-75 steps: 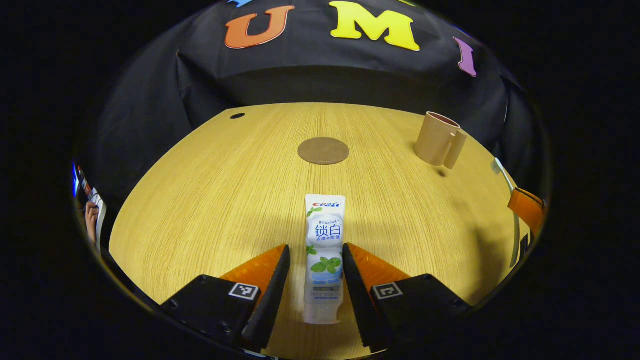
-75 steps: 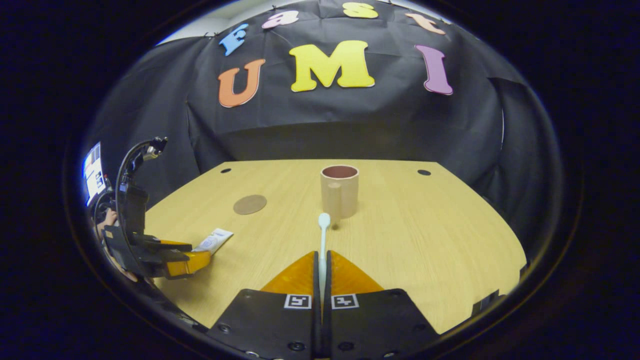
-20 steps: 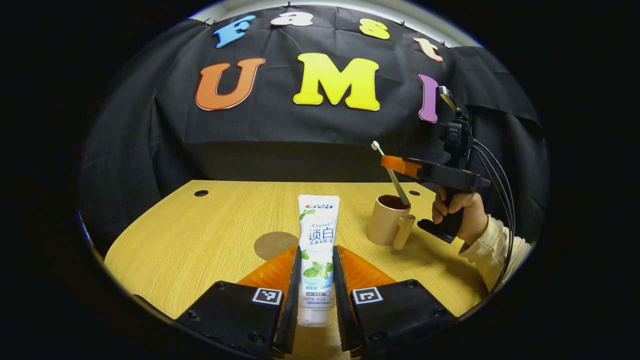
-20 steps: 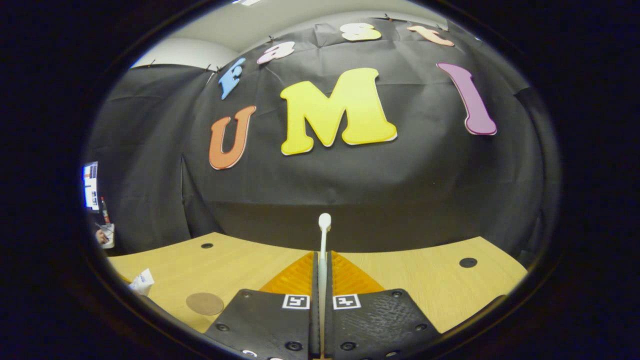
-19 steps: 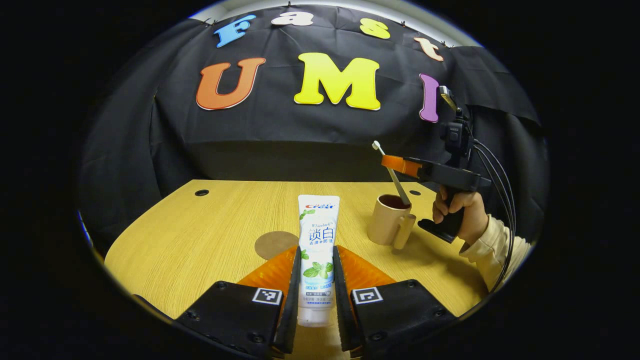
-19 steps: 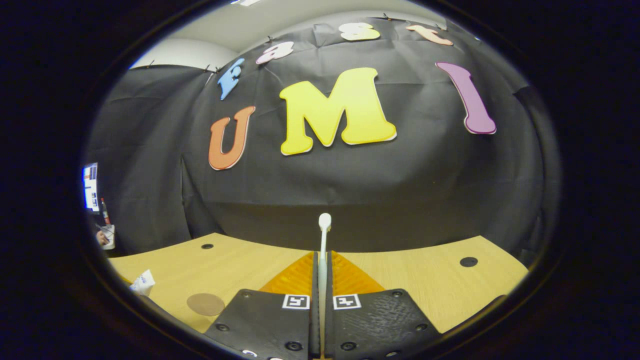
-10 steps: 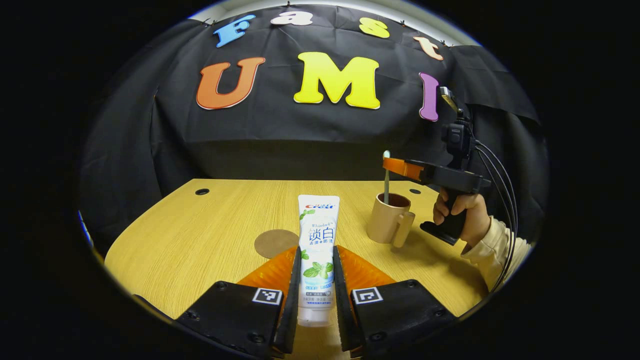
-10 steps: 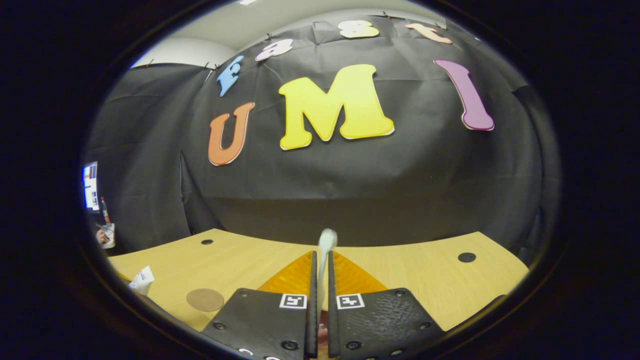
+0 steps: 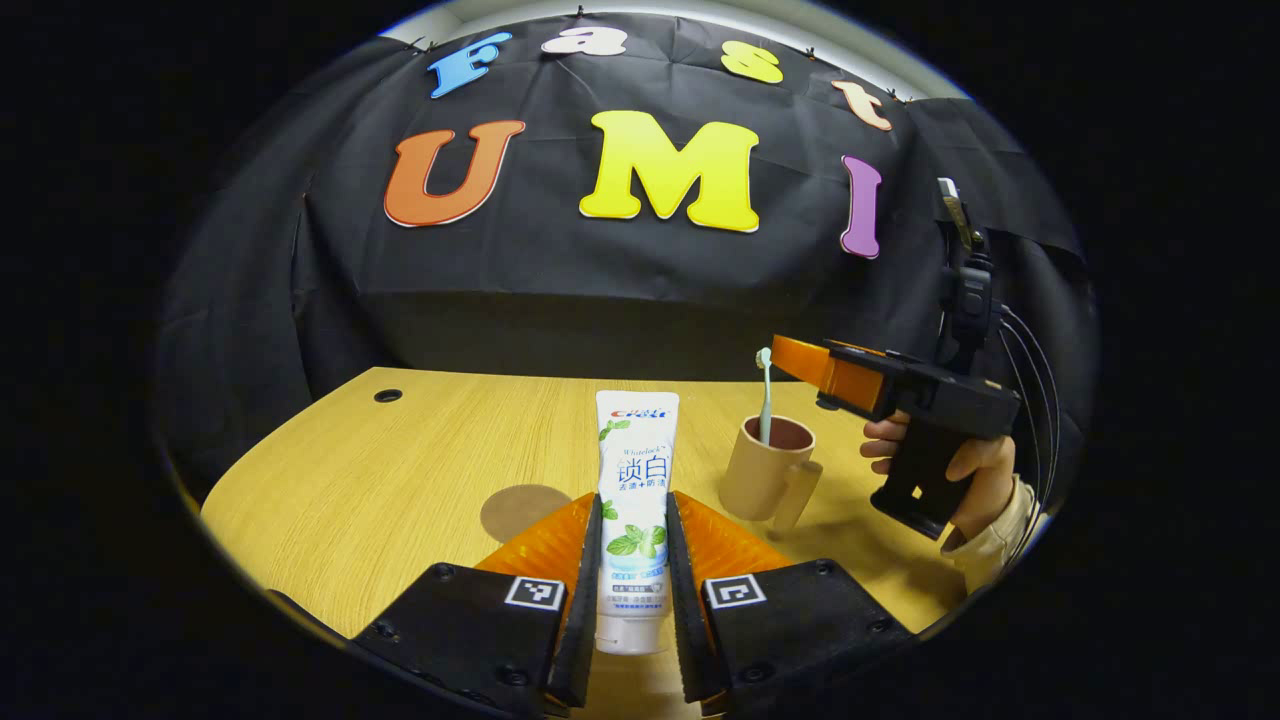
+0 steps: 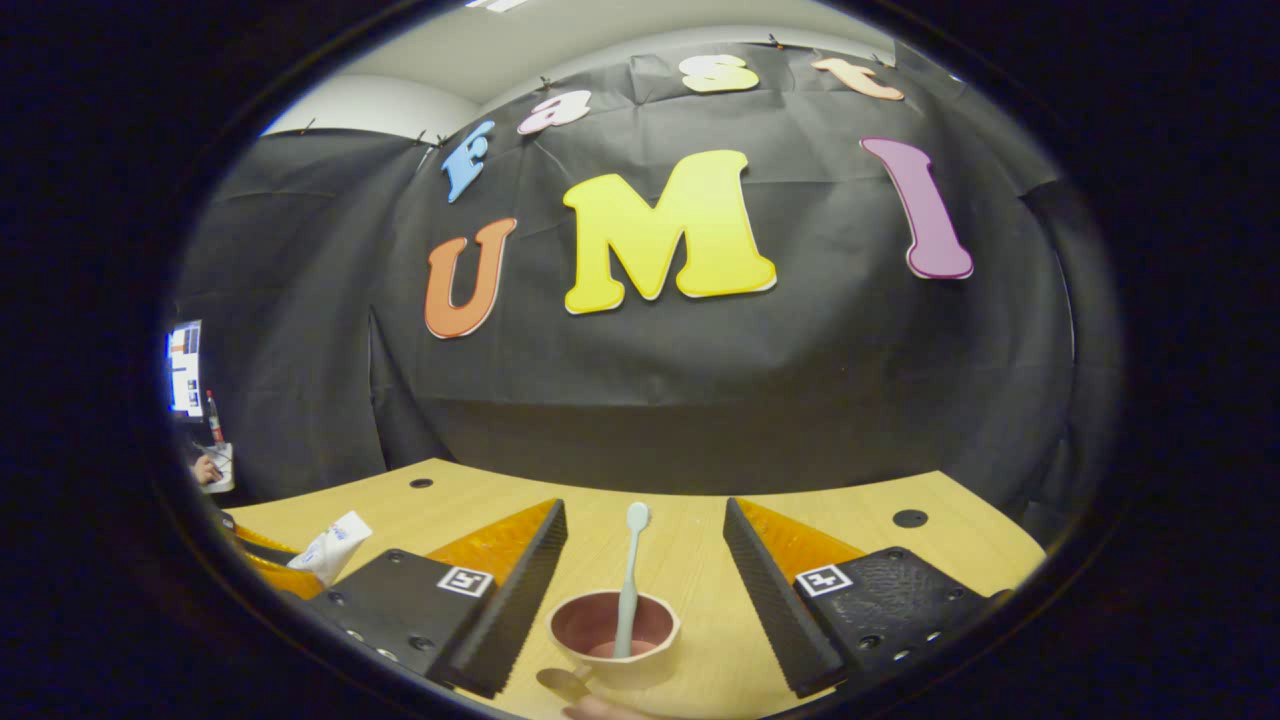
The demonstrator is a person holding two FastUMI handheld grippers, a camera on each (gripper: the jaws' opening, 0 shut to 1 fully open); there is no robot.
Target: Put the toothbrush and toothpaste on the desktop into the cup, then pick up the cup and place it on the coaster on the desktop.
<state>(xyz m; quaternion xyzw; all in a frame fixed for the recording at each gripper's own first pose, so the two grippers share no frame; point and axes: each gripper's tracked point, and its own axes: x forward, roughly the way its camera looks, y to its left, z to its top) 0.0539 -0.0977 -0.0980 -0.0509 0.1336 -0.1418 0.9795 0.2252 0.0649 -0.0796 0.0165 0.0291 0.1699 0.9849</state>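
Toothpaste tube (image 9: 636, 497), between the fingers: white, blue characters, green leaf print, red-and-blue logo at top. Cup (image 9: 762, 479): beige outside, reddish-brown inside. Toothbrush (image 10: 628, 580), between the fingers: pale mint-white. Coaster (image 9: 522, 509): plain brown. Desktop (image 9: 420, 460): light yellow wood grain.

Right gripper view. The right gripper (image 10: 645, 560) had its fingers spread wide at the bottom of the frame. Between them, low centre, stood the cup (image 10: 613, 640) on the wooden desktop (image 10: 690, 560), with the toothbrush (image 10: 628, 580) standing in it, head up. At lower left, the toothpaste (image 10: 335, 545) appeared, held in the left gripper (image 10: 275, 570). A screen (image 10: 183, 368) showed at far left.
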